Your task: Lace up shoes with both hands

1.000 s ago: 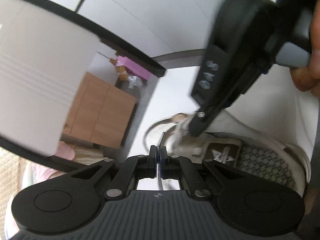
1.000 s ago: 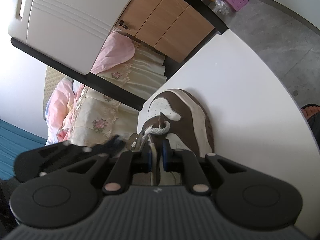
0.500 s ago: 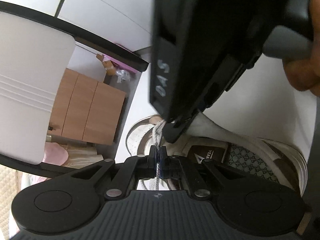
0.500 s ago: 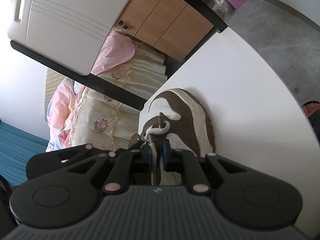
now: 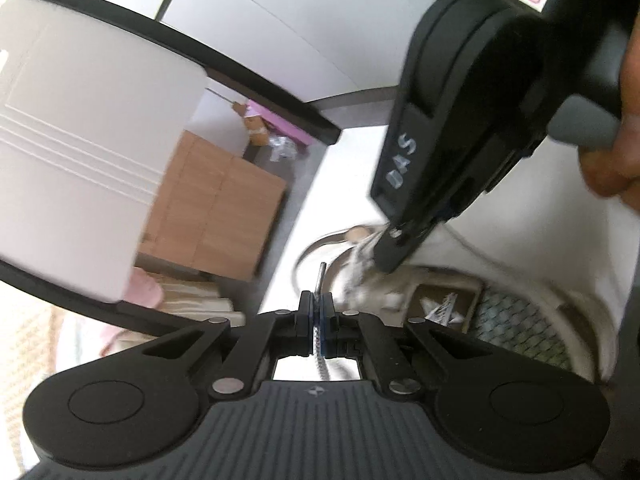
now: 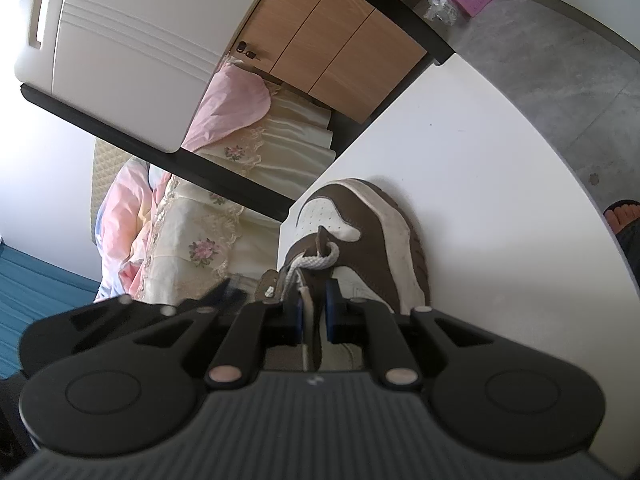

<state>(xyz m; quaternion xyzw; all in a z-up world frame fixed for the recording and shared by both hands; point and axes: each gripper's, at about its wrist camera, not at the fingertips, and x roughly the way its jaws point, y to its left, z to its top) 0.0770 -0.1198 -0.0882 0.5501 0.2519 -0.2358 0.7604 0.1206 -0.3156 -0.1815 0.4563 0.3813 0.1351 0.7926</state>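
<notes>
Evidently the lacing is mid-threading, near the toe end of the eyelets. At the far left of the left wrist view sits a white cabinet (image 5: 80, 152), with a wooden cabinet (image 5: 216, 208) beside it toward the middle. At lower centre the left gripper (image 5: 317, 316) has its jaws clenched on the lace (image 5: 319, 354), whose dark tip (image 5: 320, 278) pokes up above the pads. To the right the shoe (image 5: 516, 320) lies on the white table (image 5: 344, 168) with its patterned insole showing, and the right gripper (image 5: 390, 258) comes down from the upper right onto the blurred lace strands at its front. In the right wrist view, bedding (image 6: 192, 232) fills the left, and at lower centre the right gripper (image 6: 313, 312) stands with its blue pads slightly parted around a thin lace strand and the edge of the shoe's upper; I cannot tell whether it truly pinches either. Beyond it the brown-and-white shoe (image 6: 376, 240) points its toe toward the upper middle, with one crossing of lace (image 6: 320, 262) through the front eyelets. My judgement is that the next move calls for aiming the held tip at the next free eyelet while the other gripper steadies the upper. Motion blur smears the eyelet area in the left view, and the gripper bodies hide the lower rows and the lace's other end.
</notes>
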